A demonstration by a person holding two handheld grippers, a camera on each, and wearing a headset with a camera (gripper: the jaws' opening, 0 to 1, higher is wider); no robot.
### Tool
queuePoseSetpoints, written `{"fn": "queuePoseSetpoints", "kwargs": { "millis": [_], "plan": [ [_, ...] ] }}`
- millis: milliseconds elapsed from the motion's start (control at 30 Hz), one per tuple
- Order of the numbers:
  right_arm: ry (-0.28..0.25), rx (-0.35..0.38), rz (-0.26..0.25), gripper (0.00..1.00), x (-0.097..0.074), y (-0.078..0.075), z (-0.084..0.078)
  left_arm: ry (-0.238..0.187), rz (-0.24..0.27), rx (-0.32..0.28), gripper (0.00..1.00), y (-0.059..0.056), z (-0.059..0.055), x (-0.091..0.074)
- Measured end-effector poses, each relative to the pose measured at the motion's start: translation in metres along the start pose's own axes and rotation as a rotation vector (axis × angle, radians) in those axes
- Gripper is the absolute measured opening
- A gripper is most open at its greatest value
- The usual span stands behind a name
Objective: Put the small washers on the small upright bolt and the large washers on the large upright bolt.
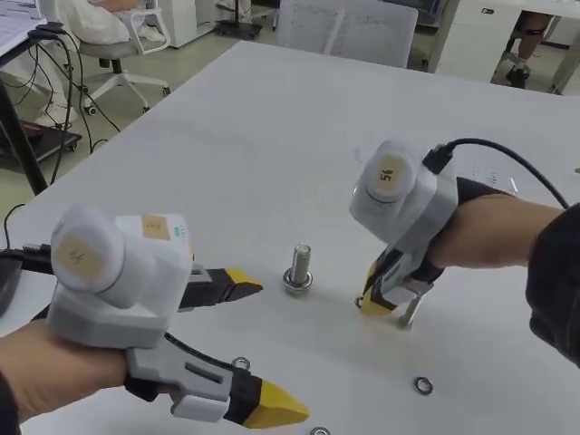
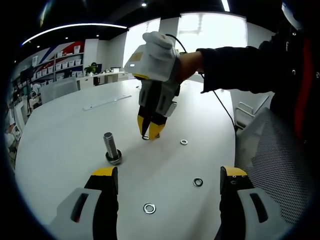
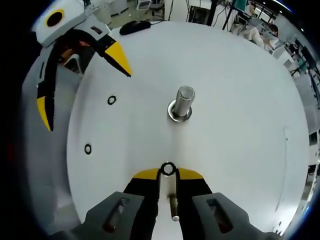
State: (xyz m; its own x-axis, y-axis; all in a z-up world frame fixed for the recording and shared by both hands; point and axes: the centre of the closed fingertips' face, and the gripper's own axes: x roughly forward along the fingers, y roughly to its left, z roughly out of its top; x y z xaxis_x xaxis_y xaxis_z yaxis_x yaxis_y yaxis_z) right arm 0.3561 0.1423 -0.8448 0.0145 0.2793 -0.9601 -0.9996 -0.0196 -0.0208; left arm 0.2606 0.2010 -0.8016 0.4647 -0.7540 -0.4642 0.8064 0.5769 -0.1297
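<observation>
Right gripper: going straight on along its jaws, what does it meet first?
Probably the bare table, since the right gripper, shut on a small washer, angles down; the large bolt stands slightly aside.

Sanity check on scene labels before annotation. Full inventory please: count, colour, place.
table: one, white, under everything
large bolt: one, silver, upright mid-table, ring at its base
small bolt: one, silver, beside the right gripper's tips
loose washers: three, metal, flat on the table near the left gripper
held washer: one, metal, in the right gripper's tips
office chair: one, white, on the floor far left
grey chair: one, at the table's far edge
left gripper: white, yellow tips, open
right gripper: white, yellow-tipped fingers shut on the held washer
hands: two, holding the grippers
</observation>
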Motion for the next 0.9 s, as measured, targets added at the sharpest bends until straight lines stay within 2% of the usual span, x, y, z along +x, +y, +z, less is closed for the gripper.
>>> {"fn": "queuePoseSetpoints", "kwargs": {
  "millis": [333, 900],
  "plan": [
    [-0.028, -0.006, -0.017, 0.13, -0.023, 0.004, 0.006, -0.005, -0.003, 0.002, 0.84, 0.0, 0.002, 0.001],
    [-0.043, -0.013, -0.062, 0.13, -0.055, 0.007, 0.004, -0.004, -0.004, -0.001, 0.84, 0.002, 0.0, 0.001]
  ]
}}
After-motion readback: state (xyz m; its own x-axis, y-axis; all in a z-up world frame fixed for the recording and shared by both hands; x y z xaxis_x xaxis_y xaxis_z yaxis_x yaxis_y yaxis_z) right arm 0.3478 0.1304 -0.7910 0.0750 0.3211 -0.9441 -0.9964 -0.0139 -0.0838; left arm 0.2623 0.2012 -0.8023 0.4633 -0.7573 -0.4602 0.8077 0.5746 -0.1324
